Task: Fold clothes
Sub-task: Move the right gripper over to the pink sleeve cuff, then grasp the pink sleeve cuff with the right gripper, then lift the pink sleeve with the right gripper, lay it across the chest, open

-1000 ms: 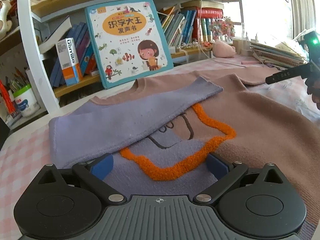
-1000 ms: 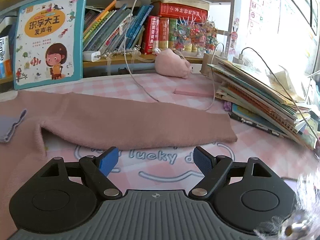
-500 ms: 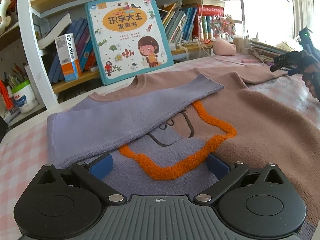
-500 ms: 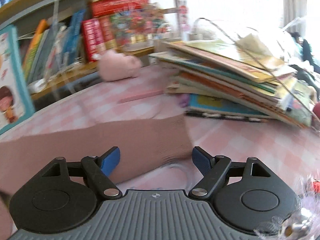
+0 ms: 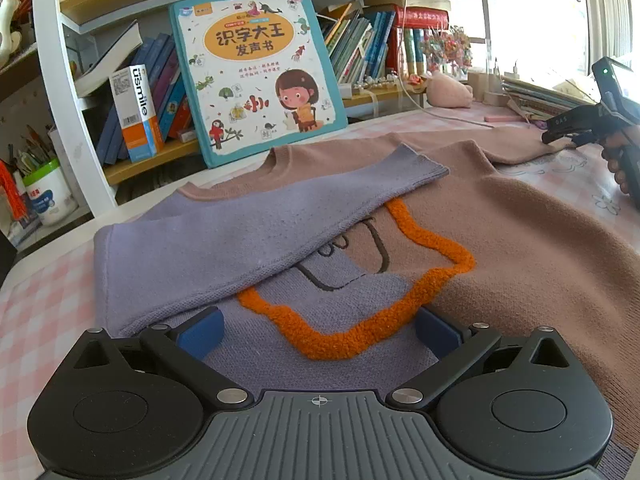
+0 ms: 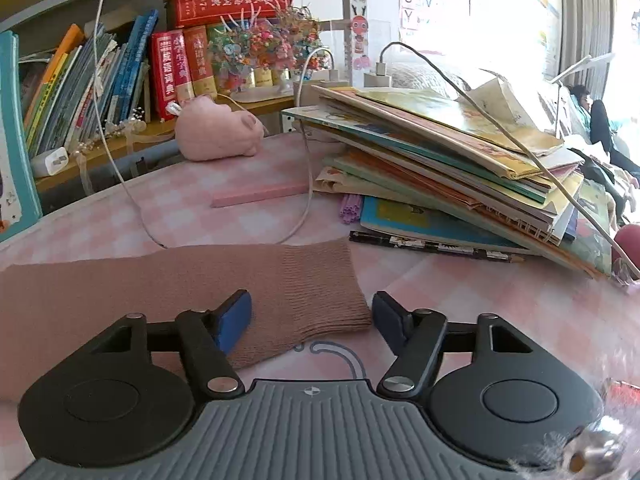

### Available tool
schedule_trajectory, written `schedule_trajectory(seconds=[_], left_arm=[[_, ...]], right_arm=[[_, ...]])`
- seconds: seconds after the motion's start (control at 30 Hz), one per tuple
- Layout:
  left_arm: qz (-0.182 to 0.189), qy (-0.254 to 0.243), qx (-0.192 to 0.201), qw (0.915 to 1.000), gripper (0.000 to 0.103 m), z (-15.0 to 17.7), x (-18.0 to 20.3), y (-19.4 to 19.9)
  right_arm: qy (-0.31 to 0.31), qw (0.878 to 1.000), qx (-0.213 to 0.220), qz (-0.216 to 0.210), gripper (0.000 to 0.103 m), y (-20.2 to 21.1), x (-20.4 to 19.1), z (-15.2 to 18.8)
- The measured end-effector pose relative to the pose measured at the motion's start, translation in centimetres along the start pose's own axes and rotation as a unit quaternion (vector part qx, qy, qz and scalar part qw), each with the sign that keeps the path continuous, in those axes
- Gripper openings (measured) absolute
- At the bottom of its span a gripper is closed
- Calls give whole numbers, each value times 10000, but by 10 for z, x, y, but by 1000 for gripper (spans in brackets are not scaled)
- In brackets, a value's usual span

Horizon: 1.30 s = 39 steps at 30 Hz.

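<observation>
A sweater (image 5: 520, 248), brown and lilac with a fuzzy orange outline, lies flat on the pink checked table. Its lilac sleeve (image 5: 240, 224) is folded across the chest. My left gripper (image 5: 318, 332) is open and empty, low over the sweater's lower front. The brown sleeve (image 6: 200, 280) stretches out to the right, its ribbed cuff (image 6: 320, 284) between the open fingers of my right gripper (image 6: 312, 320). The right gripper also shows in the left wrist view (image 5: 560, 134), at the sleeve's end.
A stack of picture books (image 6: 460, 168) with charger cables lies just right of the cuff. A pink plush (image 6: 216, 128) and a pink strip (image 6: 260, 196) sit behind it. A large children's book (image 5: 256, 72) leans on the bookshelf behind the sweater.
My right gripper has moved right along the brown sleeve to its cuff and come down low around it. My left gripper has stayed in place, open.
</observation>
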<state>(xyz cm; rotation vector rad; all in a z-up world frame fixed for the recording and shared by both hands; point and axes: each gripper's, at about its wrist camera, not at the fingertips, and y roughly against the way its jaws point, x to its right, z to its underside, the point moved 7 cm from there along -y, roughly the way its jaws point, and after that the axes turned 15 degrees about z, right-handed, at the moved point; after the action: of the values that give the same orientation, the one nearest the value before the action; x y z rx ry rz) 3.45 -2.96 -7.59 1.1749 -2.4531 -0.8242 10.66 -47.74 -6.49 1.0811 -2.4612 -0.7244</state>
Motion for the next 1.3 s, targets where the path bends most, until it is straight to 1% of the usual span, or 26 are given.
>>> schedule_trajectory(seconds=[0.03, 0.1, 0.13, 0.2, 0.23, 0.3, 0.4, 0.53, 0.67, 0.83, 0.87, 1.0, 1.1, 1.2, 1.3], left_arm=[[-1, 3, 0, 10000, 103, 0, 0, 0], [6, 13, -3, 10000, 103, 0, 1, 0], [11, 18, -4, 10000, 103, 0, 1, 0], [22, 28, -5, 10000, 103, 0, 0, 0], [26, 32, -7, 10000, 103, 0, 0, 0], [29, 32, -9, 10000, 103, 0, 0, 0], [35, 33, -14, 10000, 103, 0, 0, 0], [40, 33, -17, 10000, 103, -1, 0, 0], [60, 52, -23, 10000, 103, -1, -1, 0], [54, 41, -27, 10000, 103, -1, -1, 0], [57, 43, -27, 10000, 103, -1, -1, 0], [63, 33, -31, 10000, 103, -2, -2, 0], [72, 35, -31, 10000, 103, -2, -2, 0], [113, 70, -30, 9999, 103, -2, -2, 0], [194, 163, -13, 9997, 103, -2, -5, 0]], right_arm=[[15, 10000, 8, -9, 59, 0, -1, 0], [41, 10000, 37, -80, 45, 1, -3, 0], [72, 9999, 59, -128, 41, 2, -4, -1], [153, 9996, 105, -224, 24, 5, -9, 0], [203, 9993, 129, -270, 21, 6, -12, 0], [390, 9988, 207, -227, 15, 8, -18, 0], [593, 9977, 291, -144, 14, 10, -24, 0], [525, 9980, 281, -215, 12, 9, -22, 0], [107, 9984, 347, -423, 9, 15, -16, -4], [-302, 9938, 641, -853, 9, 50, -15, -31], [-307, 9923, 722, -959, 9, 60, -18, -38], [-260, 9841, 1061, -1400, 9, 102, -30, -67], [8, 9765, 1386, -1652, 9, 137, -50, -83], [348, 9653, 1671, -1977, 9, 171, -78, -93], [709, 9485, 1893, -2437, 9, 207, -110, -95]])
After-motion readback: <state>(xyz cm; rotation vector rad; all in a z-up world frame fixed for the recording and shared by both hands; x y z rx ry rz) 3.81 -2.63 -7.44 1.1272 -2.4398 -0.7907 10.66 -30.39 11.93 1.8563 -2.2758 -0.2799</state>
